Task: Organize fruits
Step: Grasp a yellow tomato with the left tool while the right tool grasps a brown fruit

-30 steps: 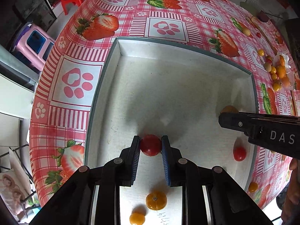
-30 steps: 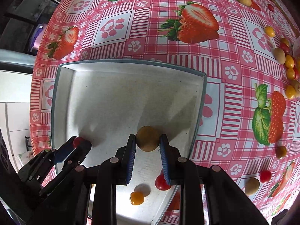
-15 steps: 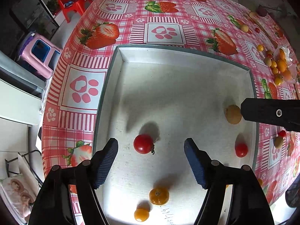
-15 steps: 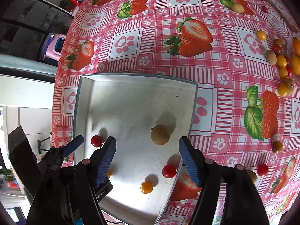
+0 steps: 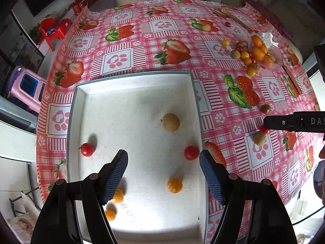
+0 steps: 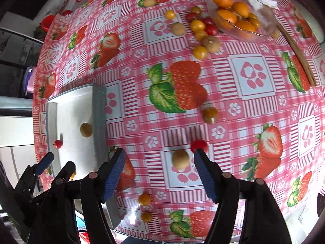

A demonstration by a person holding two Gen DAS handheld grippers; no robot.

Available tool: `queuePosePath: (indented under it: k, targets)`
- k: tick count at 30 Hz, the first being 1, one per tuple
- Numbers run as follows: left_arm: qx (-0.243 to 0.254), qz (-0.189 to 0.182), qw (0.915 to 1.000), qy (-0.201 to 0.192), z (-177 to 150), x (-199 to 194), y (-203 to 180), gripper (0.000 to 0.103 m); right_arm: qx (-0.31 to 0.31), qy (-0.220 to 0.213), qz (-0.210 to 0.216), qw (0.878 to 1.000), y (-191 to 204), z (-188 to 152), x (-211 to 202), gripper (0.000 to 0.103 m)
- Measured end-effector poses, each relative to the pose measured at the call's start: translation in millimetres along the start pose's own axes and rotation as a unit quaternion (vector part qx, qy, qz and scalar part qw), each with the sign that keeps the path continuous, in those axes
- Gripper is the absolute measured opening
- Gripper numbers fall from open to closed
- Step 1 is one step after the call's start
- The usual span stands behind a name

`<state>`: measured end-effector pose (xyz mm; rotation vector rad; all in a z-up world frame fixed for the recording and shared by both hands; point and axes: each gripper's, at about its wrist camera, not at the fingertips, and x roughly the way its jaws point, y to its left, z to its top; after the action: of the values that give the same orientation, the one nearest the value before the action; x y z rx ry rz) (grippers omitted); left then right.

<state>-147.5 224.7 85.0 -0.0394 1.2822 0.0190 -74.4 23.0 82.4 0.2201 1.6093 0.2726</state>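
1. Six fruits are sitting in the tray (image 5: pixel 134 101) under the left gripper (image 5: pixel 163 163), which is gaping wide, gripping nothing.
2. The right gripper (image 6: pixel 159 163), equally wide and gripping nothing, is hovering over a brown fruit (image 6: pixel 180 159); many others (image 6: pixel 200 31) are waiting ahead.

Probably a home (strawberry tablecloth (image 5: pixel 174 50), toy chairs (image 5: pixel 53 30))

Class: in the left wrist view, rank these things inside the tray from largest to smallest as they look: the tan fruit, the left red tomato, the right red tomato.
1. Tan fruit, clearly largest.
2. Right red tomato and left red tomato look about alike; fisheye distortion leaves their order unsure.
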Motion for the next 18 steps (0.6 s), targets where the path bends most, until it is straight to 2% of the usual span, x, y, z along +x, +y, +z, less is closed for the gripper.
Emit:
queuePosePath:
  k: [4,8,14,18]
  targets:
    - [0.024,-0.023,0.9994,-0.005,-0.1,-7.5,-34.3,0.074,0.026,0.0,-0.015,1.0,-35.9,-2.9,-1.8,0.073]
    - [0.039,-0.04,0.9984,0.003,-2.4,-3.6,-62.8,0.074,0.038,0.001,-0.016,0.999,-54.8,-1.0,-0.4,0.073]
    - [0.037,-0.047,0.9976,0.035,-21.1,10.2,-87.9,0.074,0.039,0.004,-0.01,0.999,-62.5,2.7,5.1,0.069]
    - [0.045,-0.036,0.9966,0.059,-39.7,23.2,-101.5,0.074,0.032,0.005,-0.01,0.999,-61.2,6.5,11.0,0.068]
